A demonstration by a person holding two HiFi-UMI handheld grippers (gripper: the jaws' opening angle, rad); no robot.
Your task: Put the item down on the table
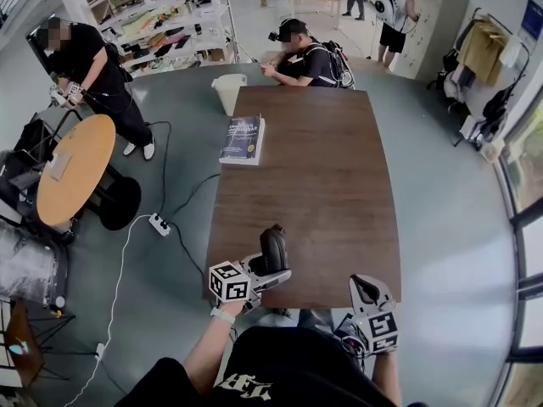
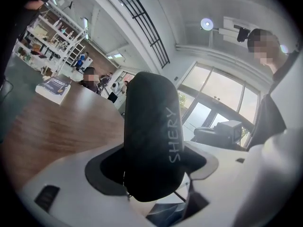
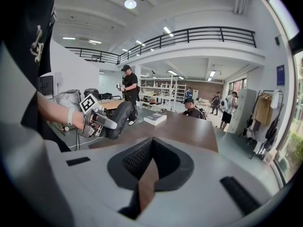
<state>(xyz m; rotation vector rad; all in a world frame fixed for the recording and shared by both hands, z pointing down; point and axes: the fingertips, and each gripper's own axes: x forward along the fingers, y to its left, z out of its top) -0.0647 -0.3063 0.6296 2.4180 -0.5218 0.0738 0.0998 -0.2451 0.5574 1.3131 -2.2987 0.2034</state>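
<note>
Left tongs [image 1: 273, 270] clenched on the case [image 1: 273, 242], right tongs [image 1: 363, 285] pressed together on nothing

Case hangs over the table [image 1: 322, 168] near its lower left corner in the head view, gripped by one end and, as far as I can tell, not yet down; I judge that letting go here could let it topple and roll off that near edge, since it stands tall in my grip. Count: one case, one book [image 1: 243, 138] at the table's upper left, one white bin [image 1: 228, 91] beyond it, two tongs

A blue book [image 1: 243, 139] lies near a white bin [image 1: 228, 92] and seated person [image 1: 304, 58].
</note>
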